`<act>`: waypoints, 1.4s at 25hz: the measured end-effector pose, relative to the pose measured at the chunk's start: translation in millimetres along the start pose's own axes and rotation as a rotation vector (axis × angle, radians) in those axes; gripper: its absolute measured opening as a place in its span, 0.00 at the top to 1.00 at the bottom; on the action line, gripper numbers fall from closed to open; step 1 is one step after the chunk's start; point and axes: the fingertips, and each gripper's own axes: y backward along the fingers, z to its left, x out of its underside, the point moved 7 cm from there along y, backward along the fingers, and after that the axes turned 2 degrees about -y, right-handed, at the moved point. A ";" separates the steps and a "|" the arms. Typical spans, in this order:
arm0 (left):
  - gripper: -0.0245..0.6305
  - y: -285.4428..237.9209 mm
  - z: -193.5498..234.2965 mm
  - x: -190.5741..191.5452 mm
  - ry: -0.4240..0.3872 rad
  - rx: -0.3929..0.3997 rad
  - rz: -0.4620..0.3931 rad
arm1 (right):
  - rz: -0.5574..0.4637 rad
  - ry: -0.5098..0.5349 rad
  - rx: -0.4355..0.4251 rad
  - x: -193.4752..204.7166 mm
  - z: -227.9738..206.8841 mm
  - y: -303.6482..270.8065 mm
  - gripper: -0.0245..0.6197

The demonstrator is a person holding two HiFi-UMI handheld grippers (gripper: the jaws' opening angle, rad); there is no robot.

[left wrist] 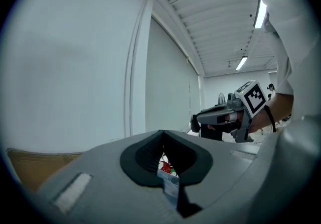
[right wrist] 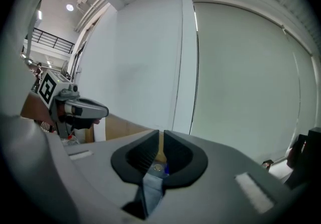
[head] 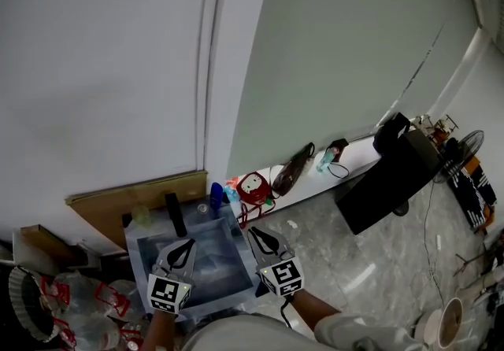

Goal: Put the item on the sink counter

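One upright blue bottle point(head: 216, 193); left gripper point(head: 187, 244), right gripper point(head: 257, 232) (both empty) pressed together.

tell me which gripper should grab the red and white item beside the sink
Right. The right gripper hovers by the sink's right edge, nearest the red and white item; the left gripper is across the basin.
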 end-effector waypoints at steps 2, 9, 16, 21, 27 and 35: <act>0.96 1.0 -0.1 -0.5 -0.004 0.001 -0.002 | -0.006 -0.003 0.003 -0.5 1.4 7.3 0.95; 0.95 2.3 -0.9 0.8 -0.012 0.012 -0.005 | -0.024 -0.019 0.010 0.4 5.2 20.2 0.96; 0.96 2.1 -1.3 -1.3 -0.012 0.010 0.000 | -0.031 -0.031 -0.003 -0.8 5.3 20.3 0.96; 0.95 1.7 0.7 -0.9 -0.014 0.004 0.001 | -0.037 -0.029 -0.014 -1.5 5.9 18.6 0.96; 0.95 -1.3 2.3 0.3 -0.017 0.004 0.004 | -0.031 -0.028 -0.017 -1.9 2.7 15.5 0.96; 0.95 -6.5 5.4 -1.2 -0.015 0.006 0.003 | -0.030 -0.028 -0.021 -1.2 -1.1 10.7 0.96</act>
